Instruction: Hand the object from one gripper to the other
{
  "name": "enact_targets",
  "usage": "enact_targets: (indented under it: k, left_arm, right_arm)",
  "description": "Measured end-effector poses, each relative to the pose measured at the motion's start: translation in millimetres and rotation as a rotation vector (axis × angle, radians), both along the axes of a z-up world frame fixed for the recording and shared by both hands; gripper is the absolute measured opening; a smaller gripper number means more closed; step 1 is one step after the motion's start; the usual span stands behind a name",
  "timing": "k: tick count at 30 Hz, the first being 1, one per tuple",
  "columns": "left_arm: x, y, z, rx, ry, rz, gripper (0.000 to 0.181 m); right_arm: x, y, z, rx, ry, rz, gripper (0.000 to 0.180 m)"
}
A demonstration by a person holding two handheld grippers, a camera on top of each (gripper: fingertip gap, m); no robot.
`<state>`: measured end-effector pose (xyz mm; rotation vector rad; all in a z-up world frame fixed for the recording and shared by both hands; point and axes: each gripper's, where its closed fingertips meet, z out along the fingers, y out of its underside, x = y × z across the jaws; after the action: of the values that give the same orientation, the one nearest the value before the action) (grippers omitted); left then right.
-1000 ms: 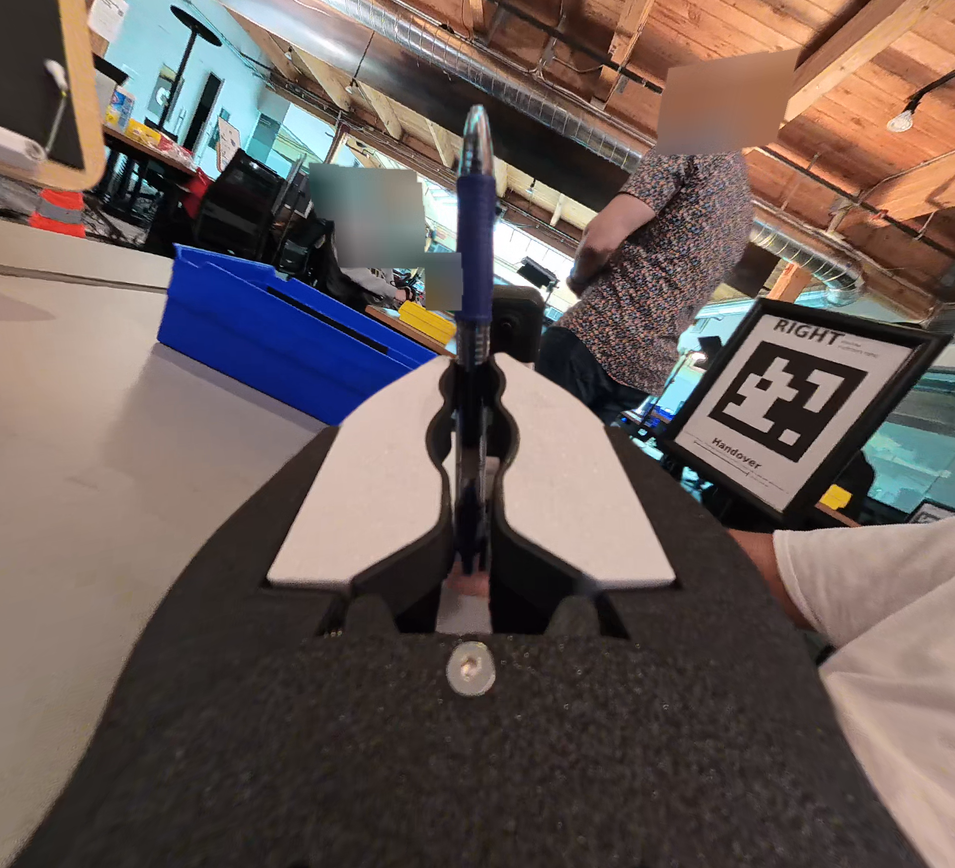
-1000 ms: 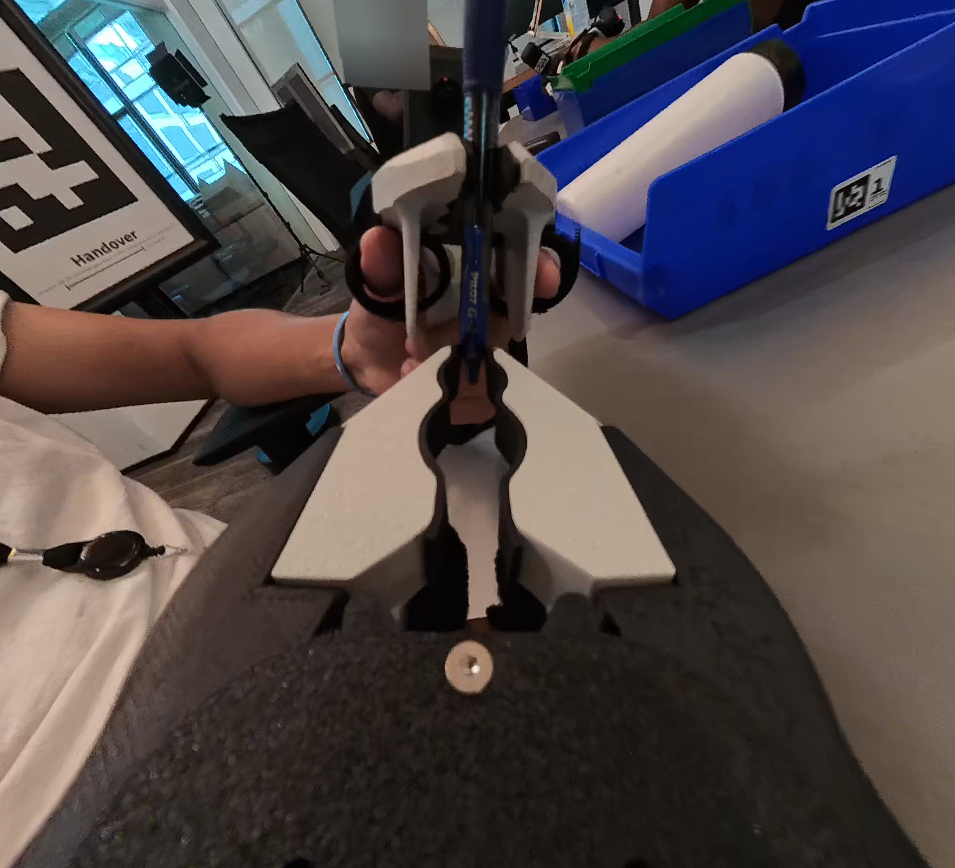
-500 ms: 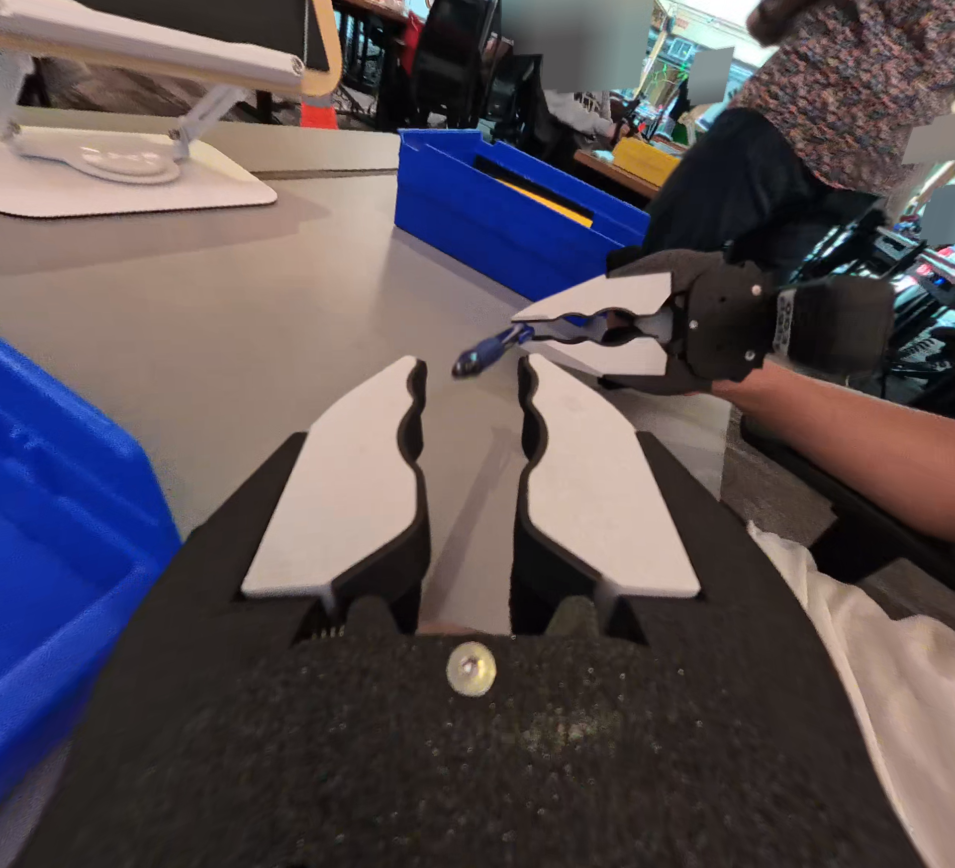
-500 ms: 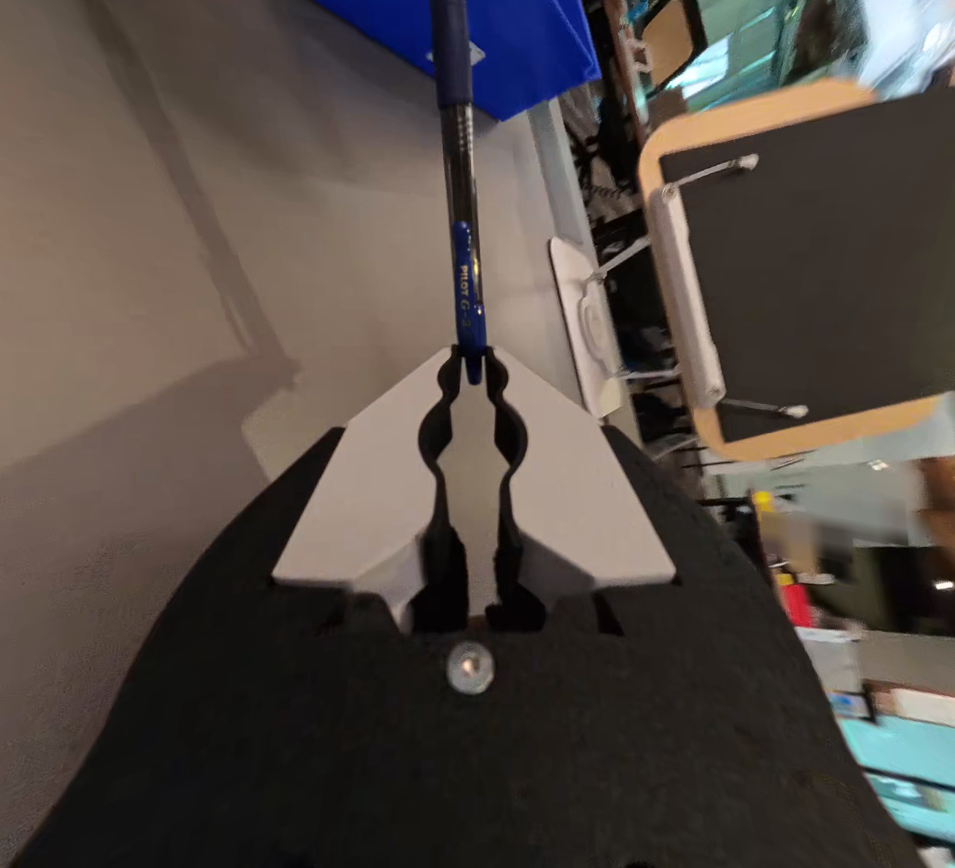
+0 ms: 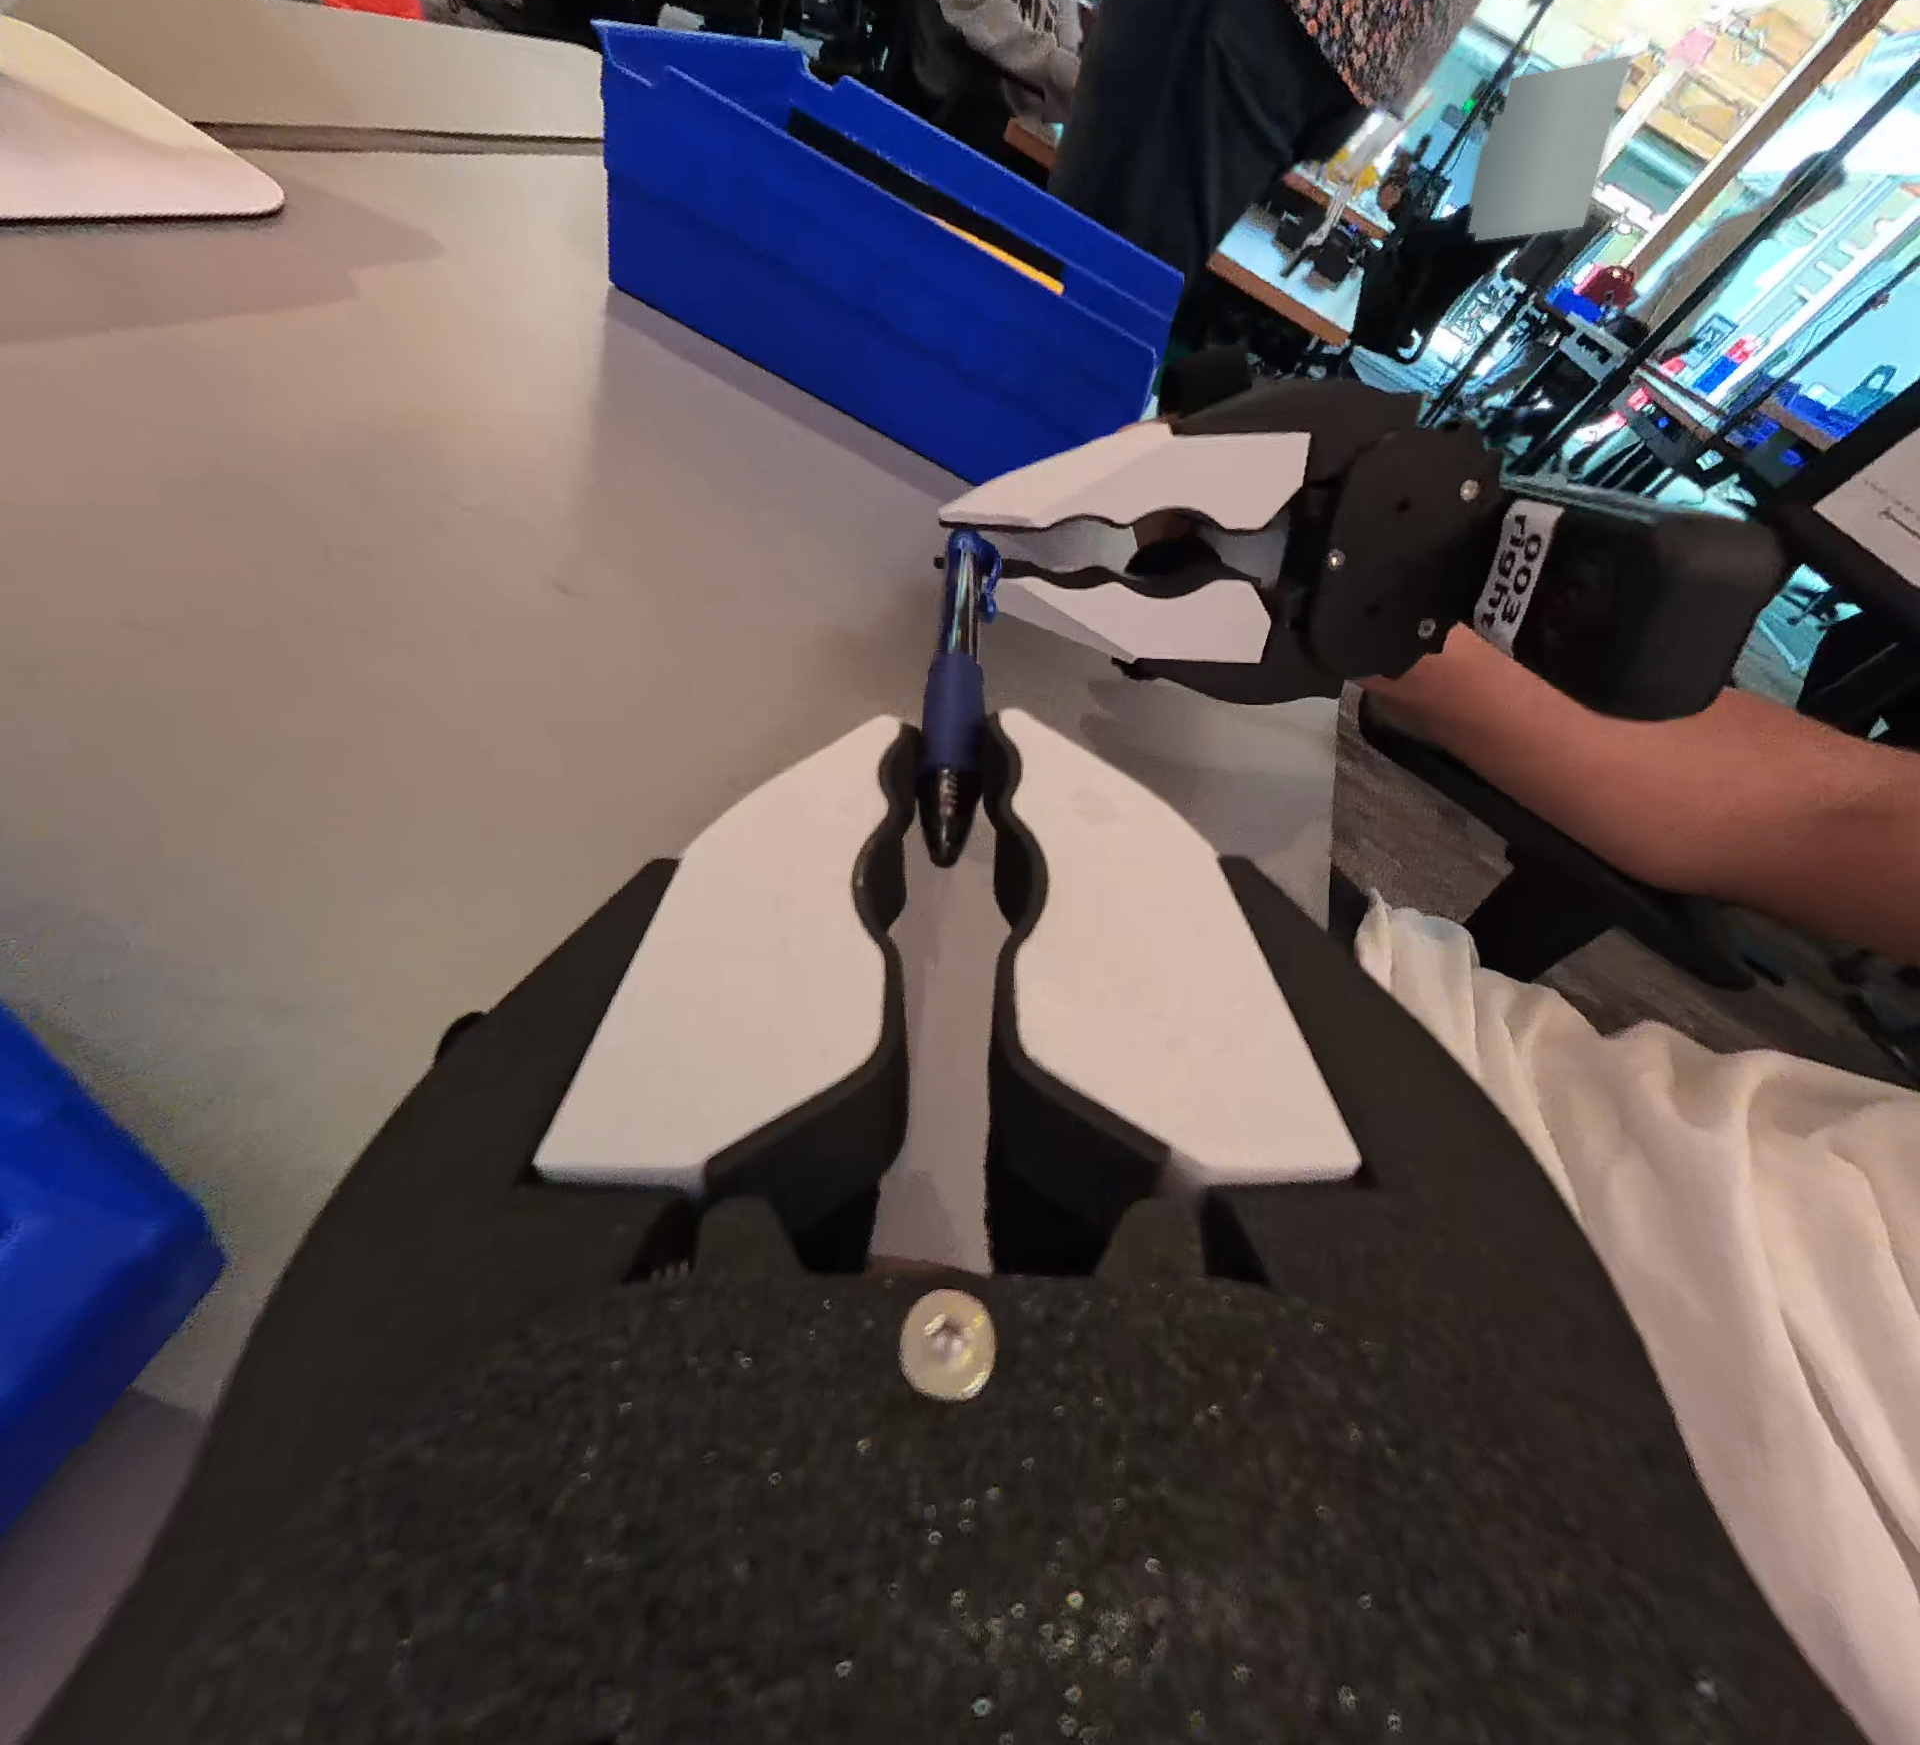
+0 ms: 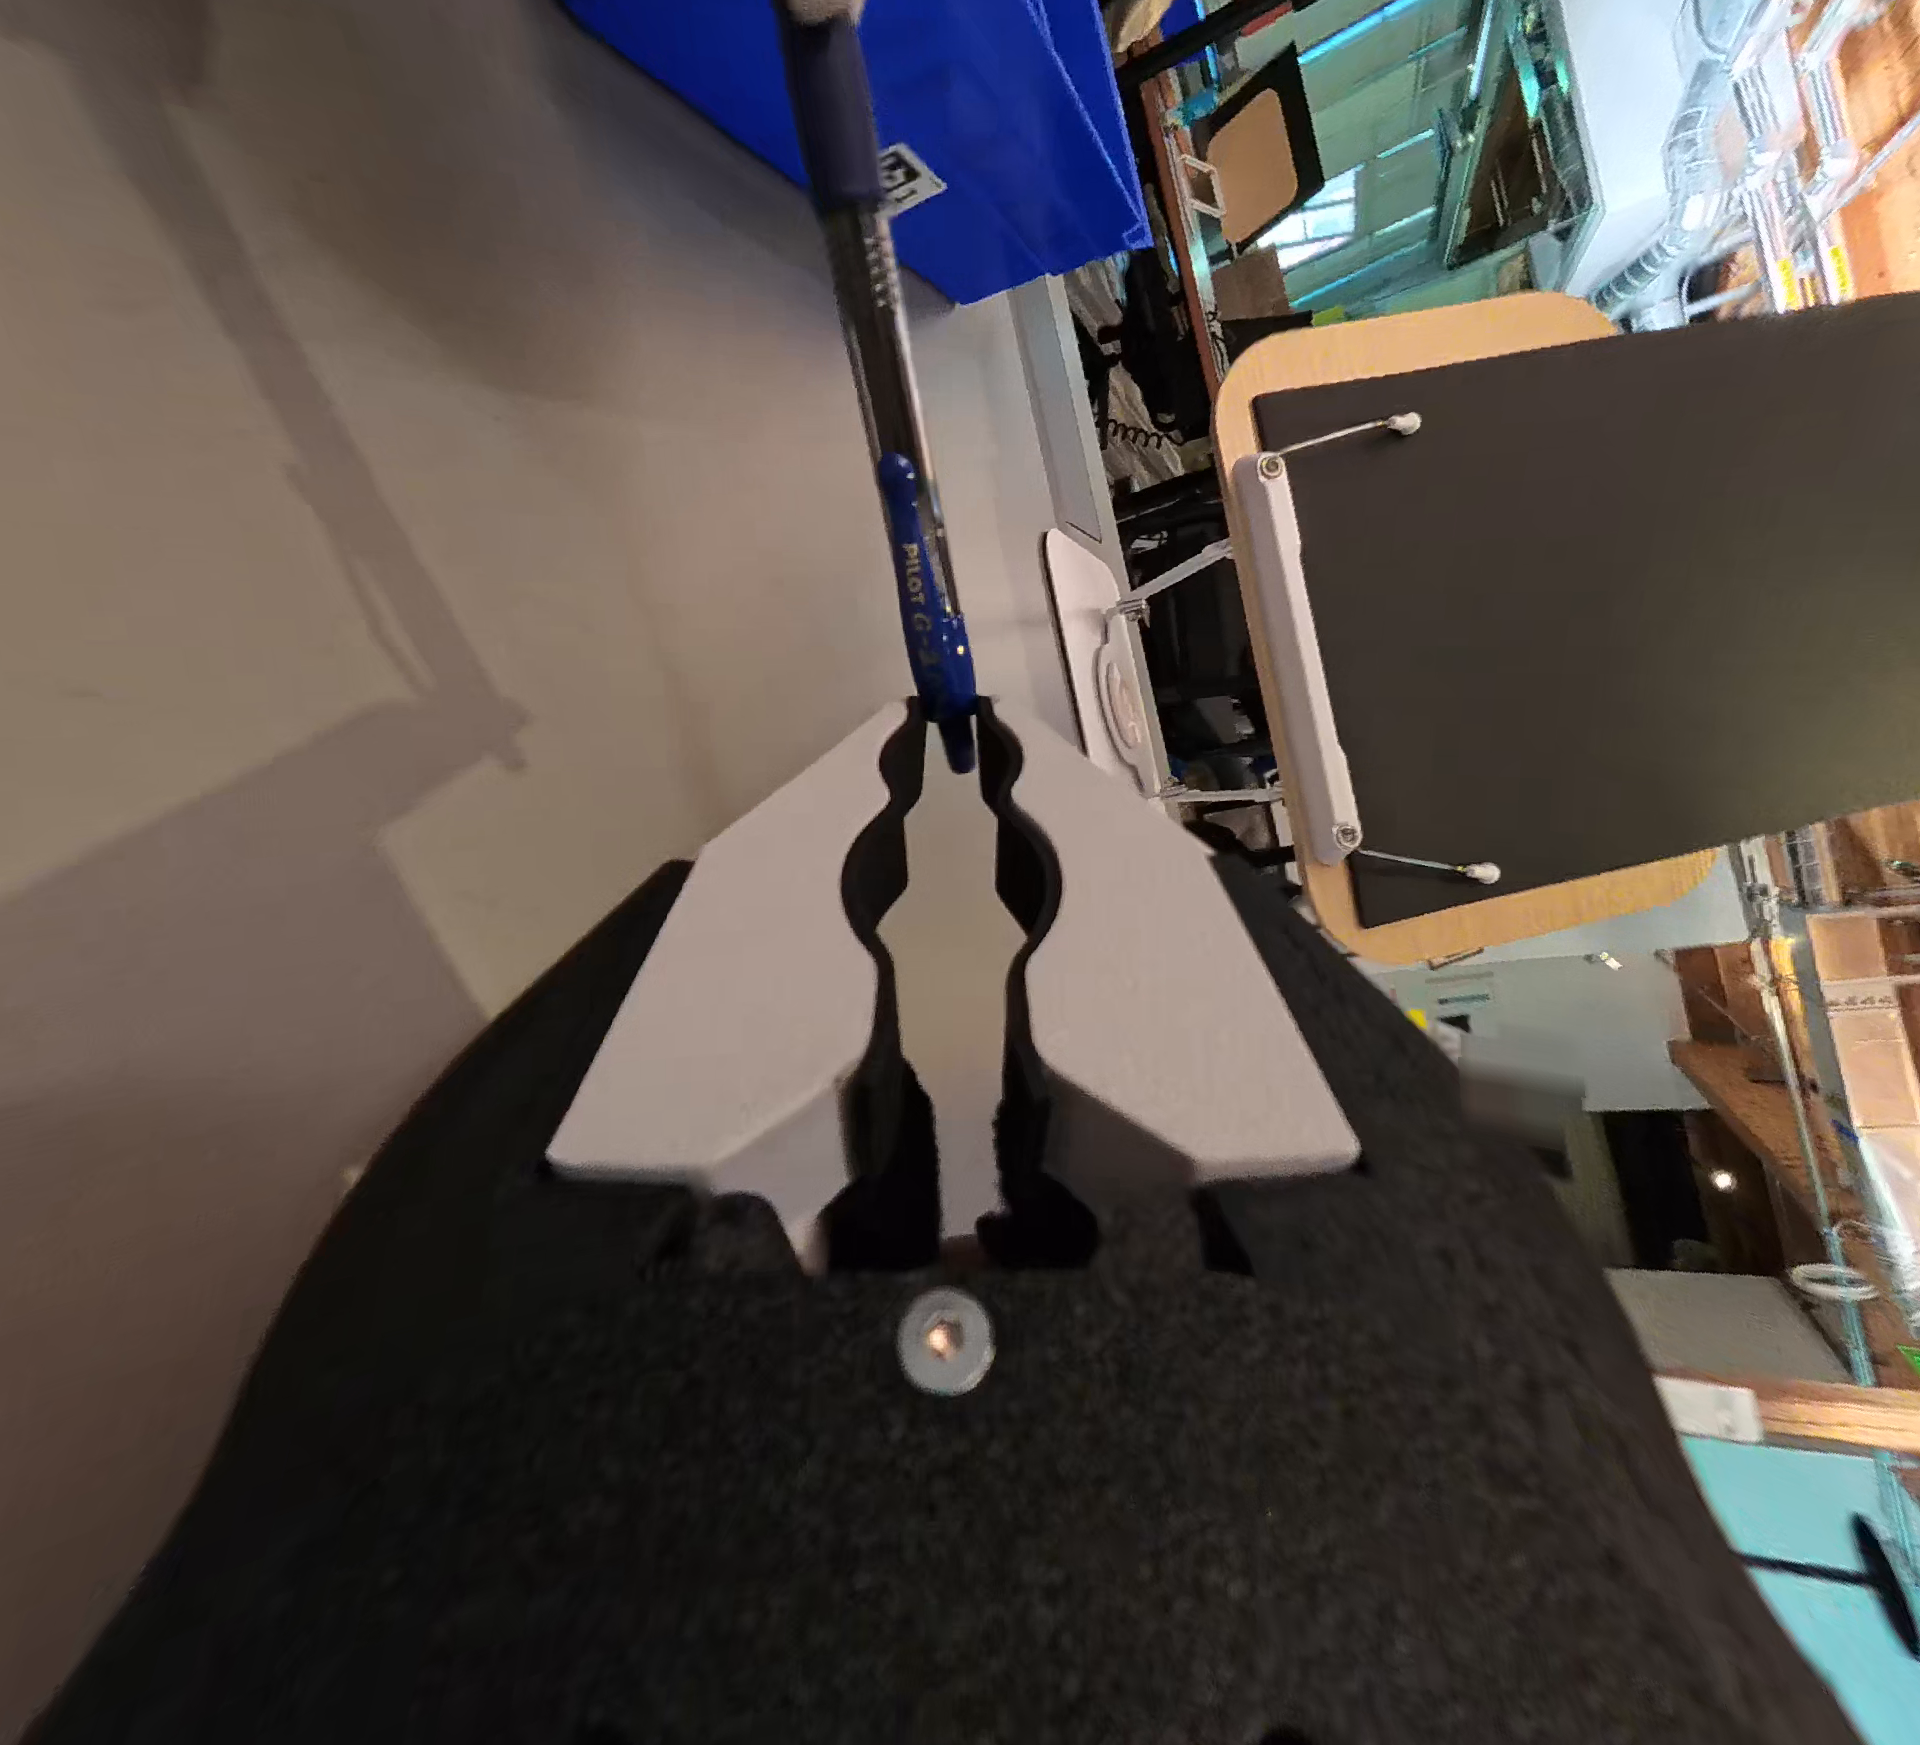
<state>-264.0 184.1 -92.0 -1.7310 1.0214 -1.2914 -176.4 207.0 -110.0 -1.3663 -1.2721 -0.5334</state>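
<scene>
Blue pen (image 5: pixel 954 656) is bridged between both grippers above the grey table (image 5: pixel 416 552). Right gripper (image 5: pixel 971 557) comes in from 3 o'clock, tips pinched on the pen's clip end. Left gripper (image 5: pixel 951 739) has its tips closed around the grip and nib end. Blue bin (image 5: pixel 852 261) sits at 12 o'clock, well apart.

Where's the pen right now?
The pen spans both grippers above the grey table, clip end in the right gripper, tip end between the left gripper fingers.
</scene>
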Motion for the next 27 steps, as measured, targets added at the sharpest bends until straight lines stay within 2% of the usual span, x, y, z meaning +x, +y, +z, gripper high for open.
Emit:
enact_targets:
  k: [4, 7, 9, 10, 12, 15, 17, 18, 23, 27]
  left_arm:
    - [0.0, 2.7, 7.8, -0.052, -0.047, 0.02, 0.011]
    - [-6.4, 8.7, 22.6, -0.144, -0.173, 0.029, 0.011]
    - [-14.4, 12.5, 37.5, -0.219, -0.305, 0.02, 0.011]
    - [-18.4, 13.3, 44.6, -0.249, -0.366, 0.008, 0.011]
    - [-22.8, 7.7, 56.6, -0.276, -0.454, -0.053, 0.011]
    - [-16.6, -8.7, 57.8, -0.211, -0.409, -0.136, 0.011]
    - [-10.3, -19.6, 56.6, -0.161, -0.365, -0.18, 0.011]
    - [-7.5, -22.6, 55.4, -0.147, -0.349, -0.186, 0.011]
    - [2.7, -26.6, 40.8, -0.157, -0.294, -0.19, 0.011]
    - [7.5, -25.1, 35.3, -0.182, -0.285, -0.182, 0.011]
  right_arm:
    - [0.0, 1.4, 8.0, 0.033, 0.195, -0.013, 0.016]
    - [-1.7, -1.2, 13.1, -0.171, 0.45, 0.025, 0.057]
    - [5.5, -0.2, 32.3, -0.255, 0.692, 0.057, 0.062]
    - [7.1, -2.5, 39.4, -0.33, 0.81, 0.098, 0.06]
    - [-0.9, -17.0, 44.9, -0.611, 1.039, 0.247, 0.057]
    - [-13.3, -47.1, 59.1, -1.037, 1.287, 0.517, 0.057]
    - [-15.2, -54.7, 60.6, -1.181, 1.309, 0.577, 0.056]
    - [-15.8, -56.0, 60.3, -1.196, 1.302, 0.583, 0.056]
    - [-20.2, -56.7, 62.6, -1.147, 1.291, 0.591, 0.045]
    - [-22.4, -55.4, 58.9, -1.099, 1.252, 0.571, 0.022]
